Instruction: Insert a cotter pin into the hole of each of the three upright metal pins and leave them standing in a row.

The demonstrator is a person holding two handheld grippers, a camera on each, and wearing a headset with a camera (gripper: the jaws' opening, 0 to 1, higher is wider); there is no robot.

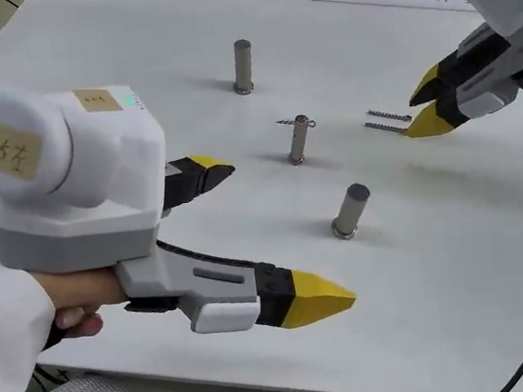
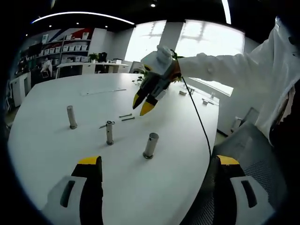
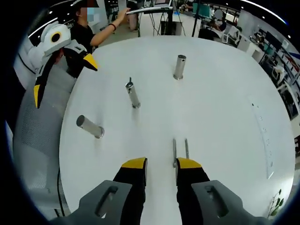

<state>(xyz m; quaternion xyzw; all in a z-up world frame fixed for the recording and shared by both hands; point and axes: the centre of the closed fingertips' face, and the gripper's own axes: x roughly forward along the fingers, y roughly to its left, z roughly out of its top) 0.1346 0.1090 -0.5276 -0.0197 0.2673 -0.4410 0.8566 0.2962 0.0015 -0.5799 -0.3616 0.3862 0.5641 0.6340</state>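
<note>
Right gripper (image 1: 425,104), at 2 o'clock in the head view, has its jaws a little apart and holds nothing. Its lower tip is at the ends of the two loose cotter pins (image 1: 389,115), which lie side by side on the table (image 1: 179,36); I cannot tell whether it touches them. At 9 o'clock from them the middle pin (image 1: 300,140) stands upright with a fitted cotter pin (image 1: 293,121) through its top. The far pin (image 1: 243,65), at 11 o'clock from the middle one, and the near pin (image 1: 350,210), at 5 o'clock, stand bare. The left gripper (image 1: 275,232) hangs at 7 o'clock, jaws wide apart and empty.

From the left gripper view, its own jaws are spread wide, with the near pin (image 2: 150,145) ahead at 12 o'clock. The right gripper (image 2: 146,101) points down at the loose cotter pins (image 2: 125,115).

From the right gripper view, the loose cotter pins (image 3: 174,150) run straight ahead of the right-hand jaw, not the gap between the jaws.

The step in hand looks like picking up one cotter pin. To do it well, slide the gripper toward 3 o'clock until only a single wire lies between the jaws. Keep the tips low against the table, since thin wire will likely skid. Close on the near end, so the far end stays free to enter a hole. Pinching both wires at once is the main risk.
</note>
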